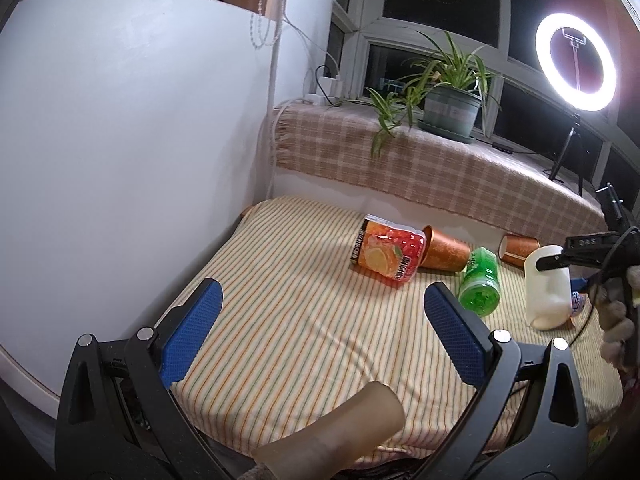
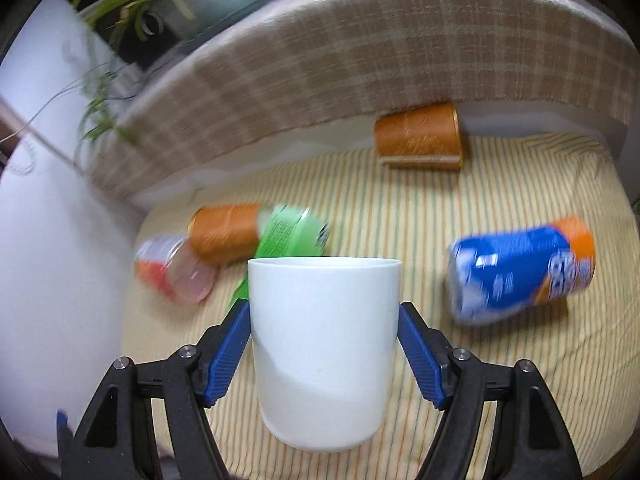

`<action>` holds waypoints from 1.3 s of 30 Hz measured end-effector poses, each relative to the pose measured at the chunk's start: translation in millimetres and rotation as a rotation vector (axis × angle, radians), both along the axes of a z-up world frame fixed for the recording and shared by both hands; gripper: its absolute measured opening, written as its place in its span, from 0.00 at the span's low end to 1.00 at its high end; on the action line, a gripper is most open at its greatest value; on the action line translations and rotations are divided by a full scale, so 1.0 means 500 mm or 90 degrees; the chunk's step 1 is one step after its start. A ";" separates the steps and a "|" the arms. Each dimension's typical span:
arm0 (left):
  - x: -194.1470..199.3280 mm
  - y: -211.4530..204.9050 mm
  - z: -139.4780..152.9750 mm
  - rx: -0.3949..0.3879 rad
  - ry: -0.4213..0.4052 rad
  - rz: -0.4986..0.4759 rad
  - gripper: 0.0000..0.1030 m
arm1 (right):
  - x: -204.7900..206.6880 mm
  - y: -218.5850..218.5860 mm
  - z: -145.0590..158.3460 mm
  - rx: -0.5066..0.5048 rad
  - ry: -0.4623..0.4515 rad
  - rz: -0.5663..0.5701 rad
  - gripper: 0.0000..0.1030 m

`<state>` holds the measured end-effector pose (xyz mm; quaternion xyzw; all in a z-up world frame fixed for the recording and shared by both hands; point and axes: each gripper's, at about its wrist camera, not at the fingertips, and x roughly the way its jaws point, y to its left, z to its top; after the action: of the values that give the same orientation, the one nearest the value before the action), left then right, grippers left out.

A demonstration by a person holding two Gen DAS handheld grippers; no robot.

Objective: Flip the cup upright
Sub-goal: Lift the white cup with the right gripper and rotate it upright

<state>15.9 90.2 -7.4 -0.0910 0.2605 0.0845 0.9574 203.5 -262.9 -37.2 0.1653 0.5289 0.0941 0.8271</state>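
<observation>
A white cup fills the middle of the right wrist view, rim up, held above the striped cloth. My right gripper is shut on it, blue pads pressing both sides. The left wrist view shows the same cup at the far right, clamped by the right gripper's black finger. My left gripper is open and empty, low over the near part of the cloth, well left of the cup.
On the striped cloth lie an orange-red pouch, two copper cups, a green bottle and a blue-orange can. A plaid-covered ledge with a plant runs behind. A white wall stands left.
</observation>
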 end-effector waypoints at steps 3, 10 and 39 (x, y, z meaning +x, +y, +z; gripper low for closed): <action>0.002 -0.013 -0.003 0.005 0.005 -0.012 0.99 | -0.041 0.015 -0.004 0.026 0.003 0.027 0.73; 0.017 -0.033 -0.020 -0.015 0.038 -0.051 0.99 | -0.114 0.063 -0.062 0.076 0.053 0.095 0.73; 0.157 -0.167 -0.085 -0.176 0.199 -0.266 0.96 | -0.262 -0.021 -0.057 0.022 -0.079 0.029 0.83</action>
<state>94.3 6.6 -49.8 -0.1506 0.4269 -0.1374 0.8810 72.3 -273.7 -65.6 0.1612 0.4784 0.1317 0.8531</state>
